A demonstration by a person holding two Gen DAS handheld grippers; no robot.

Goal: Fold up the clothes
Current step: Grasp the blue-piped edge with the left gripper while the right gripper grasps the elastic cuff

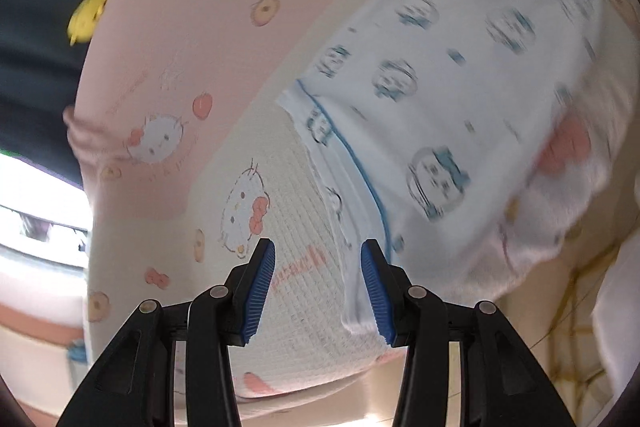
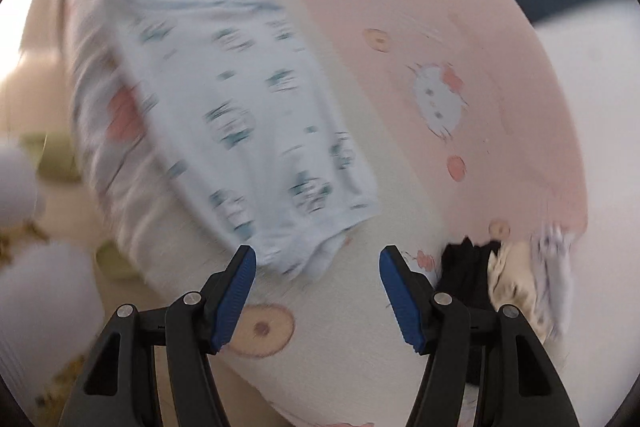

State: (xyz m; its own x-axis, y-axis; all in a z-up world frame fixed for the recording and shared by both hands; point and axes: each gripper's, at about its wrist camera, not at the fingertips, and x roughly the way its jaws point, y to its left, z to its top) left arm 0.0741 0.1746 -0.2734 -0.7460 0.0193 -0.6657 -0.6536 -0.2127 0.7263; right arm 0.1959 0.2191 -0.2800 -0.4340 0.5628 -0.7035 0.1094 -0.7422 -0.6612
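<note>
The step in hand appeared to be the approach to a fresh grasp. The left gripper (image 1: 318,293) stood with fingers (image 1: 262,293) parted and empty over the near banded edge of the white printed garment (image 1: 460,75). The right gripper (image 2: 318,293) was wider open, also empty, just short of that garment's opposite end. Beyond the garment spread the pink and cream cartoon blanket (image 1: 168,39). Next, each gripper would probably need to close on an edge.

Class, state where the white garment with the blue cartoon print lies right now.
The white garment with blue cartoon print lies flat on the pink-and-cream cat-print bedspread, ahead of both open hand-held grippers; in the right wrist view its hem sits just beyond the fingertips.
</note>
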